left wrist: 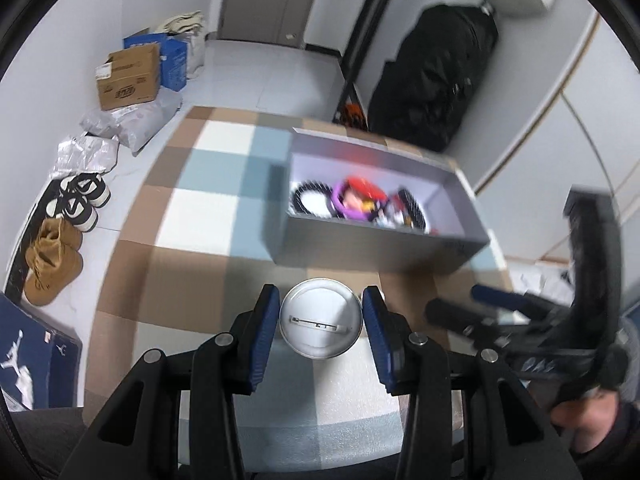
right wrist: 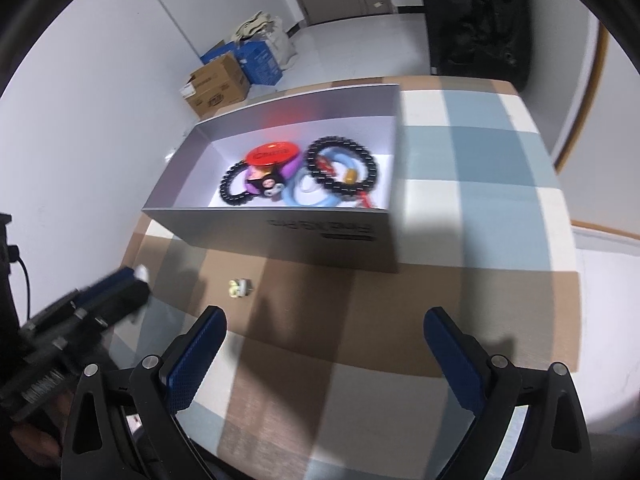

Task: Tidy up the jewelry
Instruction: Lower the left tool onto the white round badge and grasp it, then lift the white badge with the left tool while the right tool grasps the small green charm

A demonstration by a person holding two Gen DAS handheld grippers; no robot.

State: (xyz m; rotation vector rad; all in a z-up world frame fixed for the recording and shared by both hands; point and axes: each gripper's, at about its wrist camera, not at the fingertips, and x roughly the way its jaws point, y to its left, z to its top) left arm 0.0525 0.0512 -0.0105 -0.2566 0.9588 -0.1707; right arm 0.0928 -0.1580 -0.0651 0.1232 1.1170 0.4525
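Observation:
In the left wrist view my left gripper (left wrist: 321, 318) is shut on a round silver pin badge (left wrist: 321, 318), its back and clasp facing me, held above the checked tablecloth. A grey open box (left wrist: 362, 240) stands just beyond, holding black bead bracelets, a red badge and purple items. My right gripper (right wrist: 324, 344) is open and empty, near the box (right wrist: 304, 236). In the box I see black bead bracelets (right wrist: 342, 168), a red badge (right wrist: 273, 152) and blue rings (right wrist: 310, 194). A small pale trinket (right wrist: 240, 287) lies on the cloth before the box. The left gripper (right wrist: 136, 280) shows blurred at left.
The table (right wrist: 480, 152) has a brown, blue and white checked cloth. On the floor at left lie shoes (left wrist: 54, 264), cardboard boxes (left wrist: 128, 78) and plastic bags. A black bag (left wrist: 436, 72) hangs behind the table. The right gripper (left wrist: 492, 308) shows blurred at right.

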